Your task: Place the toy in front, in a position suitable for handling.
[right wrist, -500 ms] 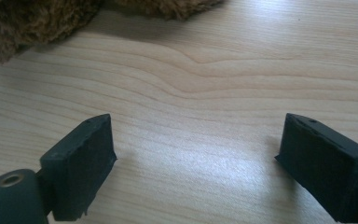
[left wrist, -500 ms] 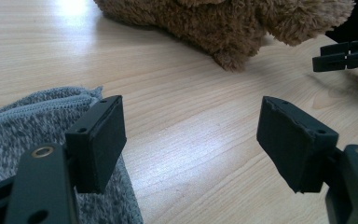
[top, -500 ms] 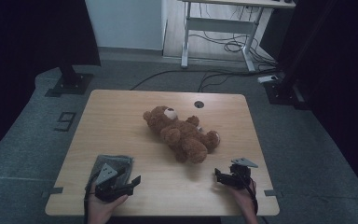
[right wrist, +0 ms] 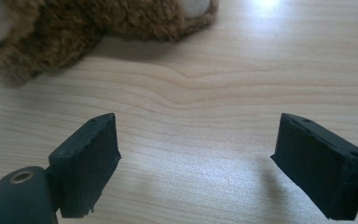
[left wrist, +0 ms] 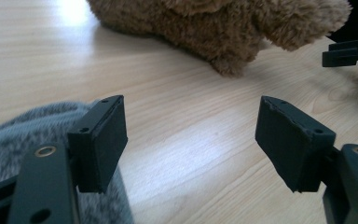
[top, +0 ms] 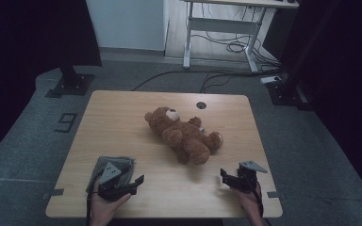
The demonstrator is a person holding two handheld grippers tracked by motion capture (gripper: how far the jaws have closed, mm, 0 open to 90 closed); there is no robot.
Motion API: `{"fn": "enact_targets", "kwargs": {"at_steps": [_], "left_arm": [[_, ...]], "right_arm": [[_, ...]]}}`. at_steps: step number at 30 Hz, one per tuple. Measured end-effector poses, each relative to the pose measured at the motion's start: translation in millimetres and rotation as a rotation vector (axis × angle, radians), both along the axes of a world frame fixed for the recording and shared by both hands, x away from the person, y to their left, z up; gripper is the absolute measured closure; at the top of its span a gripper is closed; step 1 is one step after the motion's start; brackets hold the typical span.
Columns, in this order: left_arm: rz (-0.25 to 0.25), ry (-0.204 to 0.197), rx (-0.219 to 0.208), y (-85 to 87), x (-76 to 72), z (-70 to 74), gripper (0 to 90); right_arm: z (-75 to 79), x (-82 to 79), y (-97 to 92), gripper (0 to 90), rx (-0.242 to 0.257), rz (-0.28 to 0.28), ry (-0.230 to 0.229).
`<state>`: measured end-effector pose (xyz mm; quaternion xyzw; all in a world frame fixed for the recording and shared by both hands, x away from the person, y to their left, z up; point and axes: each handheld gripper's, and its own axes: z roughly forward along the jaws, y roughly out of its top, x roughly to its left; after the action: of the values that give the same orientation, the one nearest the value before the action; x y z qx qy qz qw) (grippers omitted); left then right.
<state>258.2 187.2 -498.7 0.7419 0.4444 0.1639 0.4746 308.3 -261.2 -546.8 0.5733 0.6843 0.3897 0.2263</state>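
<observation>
A brown teddy bear [top: 184,134] lies on its back in the middle of the wooden table [top: 122,117], head toward the far left. Its fur also crosses the top of the left gripper view [left wrist: 214,28] and the right gripper view [right wrist: 74,23]. My left gripper [top: 136,181] rests near the front left, over a grey knitted cloth [top: 115,165], jaws open with bare wood between them [left wrist: 191,135]. The cloth [left wrist: 23,130] lies under its left jaw. My right gripper [top: 225,176] sits at the front right, open and holding nothing [right wrist: 196,158].
A round cable hole [top: 201,105] sits near the table's far edge. Beyond the table stand a white desk frame [top: 221,28] with cables on the floor and a black stand base [top: 70,84] at the left. The right gripper's jaws [left wrist: 349,51] appear far right in the left gripper view.
</observation>
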Motion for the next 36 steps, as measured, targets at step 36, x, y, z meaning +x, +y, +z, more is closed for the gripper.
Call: {"fn": "enact_targets", "kwargs": {"at_steps": [36], "left_arm": [[-0.075,-0.009,0.071,-50.0,78.7,21.6,26.3]], "right_arm": [[33.3,-0.8,24.2,14.3,0.065,0.071,-0.089]]}}
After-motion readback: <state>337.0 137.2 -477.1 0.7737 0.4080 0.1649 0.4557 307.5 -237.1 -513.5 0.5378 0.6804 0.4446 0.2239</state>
